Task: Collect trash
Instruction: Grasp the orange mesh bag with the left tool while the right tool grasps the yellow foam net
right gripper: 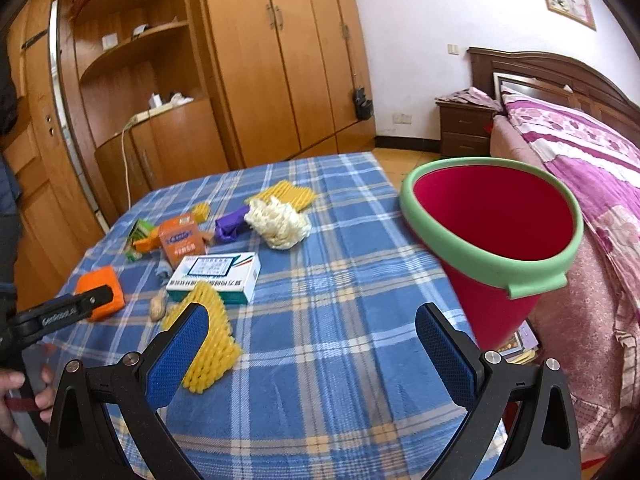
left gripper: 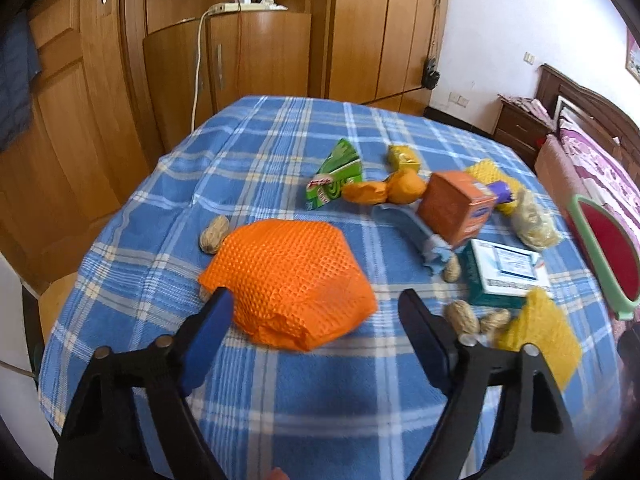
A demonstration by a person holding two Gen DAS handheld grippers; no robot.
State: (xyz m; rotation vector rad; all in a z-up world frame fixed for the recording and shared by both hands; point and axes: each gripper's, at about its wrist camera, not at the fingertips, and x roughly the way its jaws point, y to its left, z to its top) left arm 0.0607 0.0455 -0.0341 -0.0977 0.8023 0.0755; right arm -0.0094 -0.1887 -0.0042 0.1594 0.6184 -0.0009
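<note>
Left tongs (left gripper: 316, 304) released, straddling the orange net (left gripper: 288, 280) on the desk (left gripper: 280, 420). Right tongs (right gripper: 312, 328) released, empty, near the yellow net (right gripper: 208, 336). Bin (right gripper: 492, 240) at desk's right edge. Risk: soft net slips from a shallow pinch; peanuts (left gripper: 464, 318) scatter.

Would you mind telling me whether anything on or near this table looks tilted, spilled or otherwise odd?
The red bin with the green rim is tilted beyond the table's right edge, with nothing visible supporting it. The orange box also sits askew among scattered wrappers and peanuts on the blue plaid cloth. Nothing looks spilled or broken.
</note>
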